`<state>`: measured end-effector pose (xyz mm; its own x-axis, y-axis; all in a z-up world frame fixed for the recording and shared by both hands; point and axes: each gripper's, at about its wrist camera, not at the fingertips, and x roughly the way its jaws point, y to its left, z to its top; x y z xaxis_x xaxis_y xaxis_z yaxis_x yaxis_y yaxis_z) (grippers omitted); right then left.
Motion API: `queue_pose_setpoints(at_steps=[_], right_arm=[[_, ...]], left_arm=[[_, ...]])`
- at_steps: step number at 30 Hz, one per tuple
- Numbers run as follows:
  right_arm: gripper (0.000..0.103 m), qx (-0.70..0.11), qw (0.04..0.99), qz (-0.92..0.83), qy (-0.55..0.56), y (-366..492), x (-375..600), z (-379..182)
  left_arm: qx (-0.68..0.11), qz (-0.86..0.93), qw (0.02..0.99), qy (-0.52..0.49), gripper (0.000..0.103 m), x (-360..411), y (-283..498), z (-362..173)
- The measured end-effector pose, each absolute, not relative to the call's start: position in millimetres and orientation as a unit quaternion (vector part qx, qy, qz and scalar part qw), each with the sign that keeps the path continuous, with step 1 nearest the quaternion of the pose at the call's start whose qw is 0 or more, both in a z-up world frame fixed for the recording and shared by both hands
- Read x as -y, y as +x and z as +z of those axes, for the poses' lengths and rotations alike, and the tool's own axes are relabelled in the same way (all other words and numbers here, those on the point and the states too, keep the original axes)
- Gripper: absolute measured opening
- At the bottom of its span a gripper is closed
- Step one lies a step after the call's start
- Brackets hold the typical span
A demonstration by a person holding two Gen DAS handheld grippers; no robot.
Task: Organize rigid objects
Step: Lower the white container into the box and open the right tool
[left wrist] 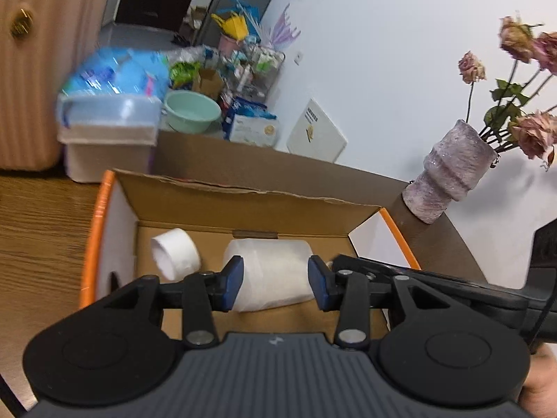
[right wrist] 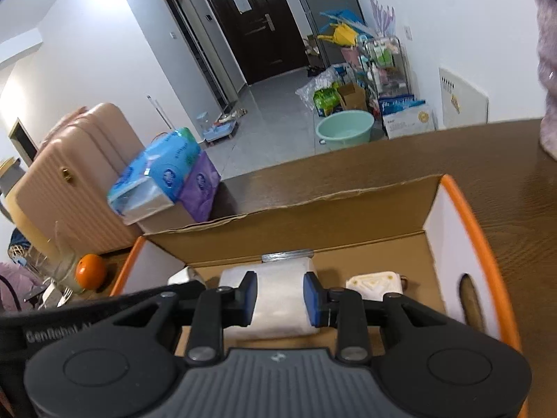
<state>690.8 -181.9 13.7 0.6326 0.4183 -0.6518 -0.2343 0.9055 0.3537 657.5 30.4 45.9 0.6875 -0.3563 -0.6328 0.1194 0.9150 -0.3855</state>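
Left gripper (left wrist: 275,284) straddles the toilet roll (left wrist: 271,275) inside the cardboard box (left wrist: 243,205), pads slightly apart; lift clear. Right gripper (right wrist: 280,299) likewise unclamped.

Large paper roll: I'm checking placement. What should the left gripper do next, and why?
Probably back the left gripper up out of the cardboard box: the large roll already lies on its floor beside the small roll, and the jaws seem parted, not pinching it.
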Motion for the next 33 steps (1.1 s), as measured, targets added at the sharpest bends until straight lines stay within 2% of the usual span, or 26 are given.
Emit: queue_pose_setpoints(at_steps=[10,13,17,19,25,33], right_arm=[[0.029,-0.35,0.92,0.169,0.05,596,202,65],[0.029,-0.335,0.927,0.165,0.042,566,211,80],[0.03,-0.316,0.935,0.156,0.031,528,221,97],[0.037,-0.305,0.94,0.152,0.024,506,226,104],[0.054,-0.27,0.951,0.152,0.0,443,235,111],[0.057,-0.253,0.953,0.167,0.006,377,241,89]], left_arm=[[-0.332,-0.093,0.932,-0.112,0.047,-37,562,97],[-0.316,-0.08,0.941,-0.092,0.053,-37,530,110],[-0.294,-0.068,0.95,-0.078,0.072,-37,490,123],[-0.279,-0.064,0.956,-0.066,0.073,-35,468,129],[-0.24,-0.067,0.968,-0.035,0.086,-31,402,140],[-0.2,-0.083,0.976,-0.005,0.098,-24,330,122]])
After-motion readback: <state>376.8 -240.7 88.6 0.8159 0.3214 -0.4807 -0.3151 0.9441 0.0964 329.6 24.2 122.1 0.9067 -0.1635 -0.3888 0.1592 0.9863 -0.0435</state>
